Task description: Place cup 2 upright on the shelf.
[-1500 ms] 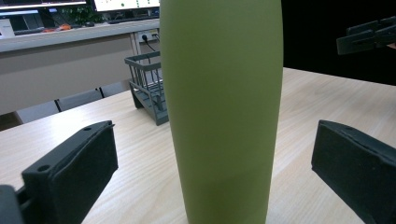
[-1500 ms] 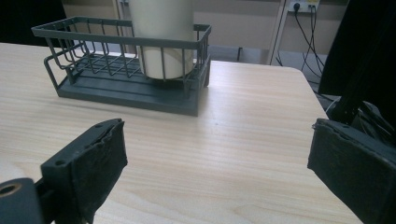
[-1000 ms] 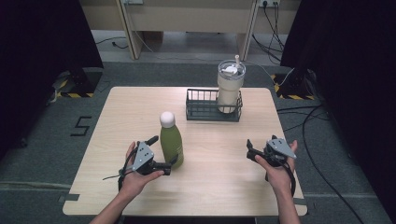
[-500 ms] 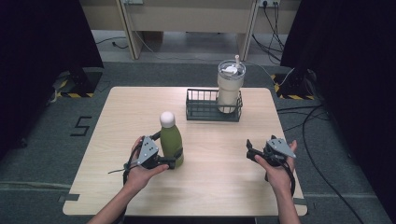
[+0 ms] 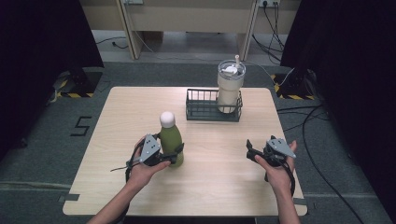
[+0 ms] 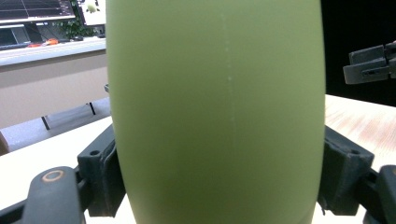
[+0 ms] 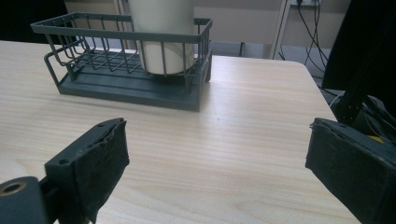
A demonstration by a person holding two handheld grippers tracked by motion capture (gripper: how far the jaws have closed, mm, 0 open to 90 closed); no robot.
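A green bottle (image 5: 171,139) with a white cap stands upright on the wooden table (image 5: 140,107), left of centre. My left gripper (image 5: 173,156) is at its lower body. Its jaws have just been closing and now press on both sides of the bottle (image 6: 215,112), whose green wall is all I see between them in the left gripper view. My right gripper (image 5: 250,151) rests low over the table at the right, open with nothing between its pads (image 7: 100,161). That gripper's black jaws (image 6: 373,63) also show far off in the left gripper view.
A dark wire basket (image 5: 201,90) stands at the back centre with a cream tumbler (image 5: 229,88) and lid in its right end. In the right gripper view the basket (image 7: 116,51) and tumbler (image 7: 163,42) lie ahead. Cables and dark curtains flank the table.
The left gripper's jaws have come together on the green bottle, which stood free between them before. The right hand has stayed where it was.
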